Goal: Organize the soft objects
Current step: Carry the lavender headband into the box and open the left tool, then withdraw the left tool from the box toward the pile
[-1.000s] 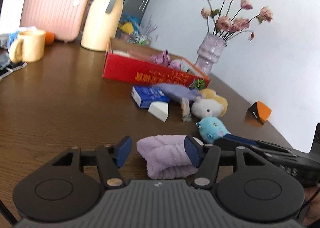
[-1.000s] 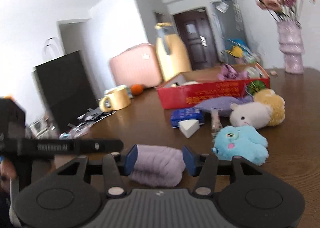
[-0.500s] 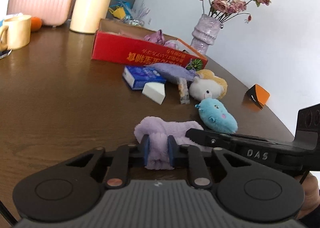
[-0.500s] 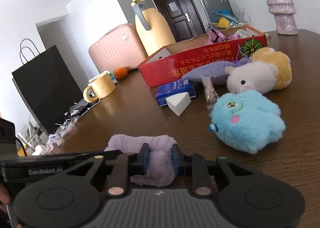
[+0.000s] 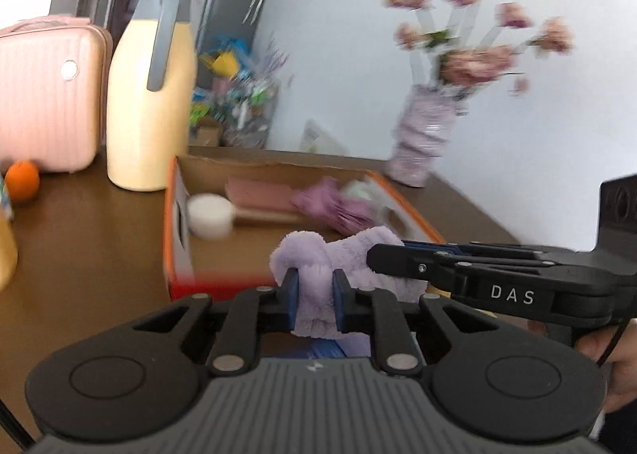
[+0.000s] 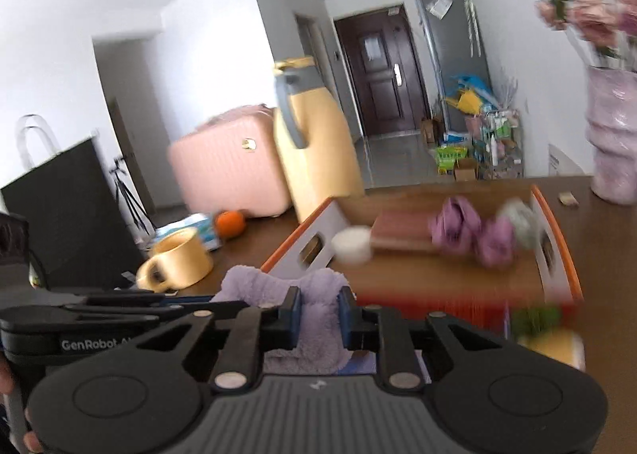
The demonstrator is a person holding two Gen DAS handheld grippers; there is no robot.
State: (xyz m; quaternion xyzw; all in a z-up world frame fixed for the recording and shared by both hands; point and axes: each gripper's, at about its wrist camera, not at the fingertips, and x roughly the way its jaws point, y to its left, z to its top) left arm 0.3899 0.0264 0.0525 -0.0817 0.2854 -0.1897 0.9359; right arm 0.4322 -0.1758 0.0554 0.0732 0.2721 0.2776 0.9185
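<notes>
Both wrist views, one moment. The left gripper [image 5: 315,296] was clamped on one end of the lilac fleece cloth [image 5: 338,255], its blue pads pressed into the pile; the right gripper [image 6: 318,316] was clamped on the other end of the same cloth [image 6: 278,286], entering the left view as a dark bar at lower right. A second earlier the jaws of both had stood apart around the cloth, which lay on the wooden table [image 5: 79,255]; half a second earlier they had pinched it there. The cloth was now off the table, slung between the two grippers at lower centre of each frame, just in front of the near red wall of the open cardboard box [image 5: 179,223]. The box already contained a purple fabric item [image 5: 330,203], a pink folded piece and a white round object. The motion blur suggested a carry in progress. Judged from this, the pick-up step was complete and placement into the box was probably next; the cloth would have to clear the near wall before release.
</notes>
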